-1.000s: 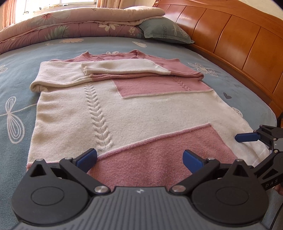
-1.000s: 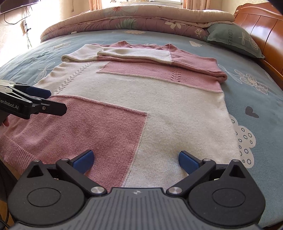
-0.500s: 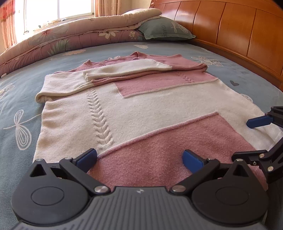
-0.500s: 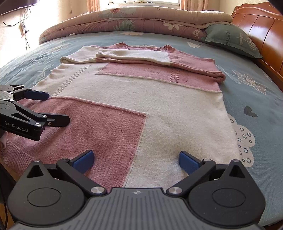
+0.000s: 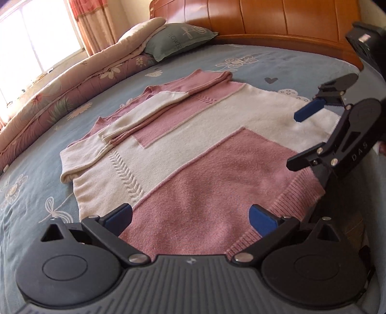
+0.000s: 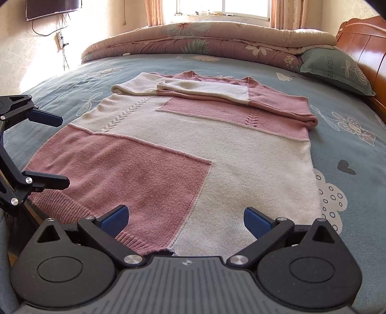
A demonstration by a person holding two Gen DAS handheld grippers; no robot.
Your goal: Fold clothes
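Both grippers I'm holding hang over the near edge of the bed [image 6: 349,135]. From my left gripper [image 5: 190,217] I see its blue pads spread wide with nothing between them, above the ribbed pink hem of the sweater [image 5: 205,154]. My right gripper [image 6: 185,218] is just as wide open and empty, sitting over the hem where the pink panel meets the cream one.

The sweater lies flat on the blue floral bedsheet, hem toward me at the near edge, neckline toward the far edge. Its sleeves [image 6: 205,89] are folded across the chest.

A rolled quilt [image 6: 193,41] runs along the far edge, and a green pillow [image 6: 337,67] sits in the far right corner against the wooden headboard [image 5: 277,19]. Each gripper shows in the other's view, jaws apart, clear of the knit.
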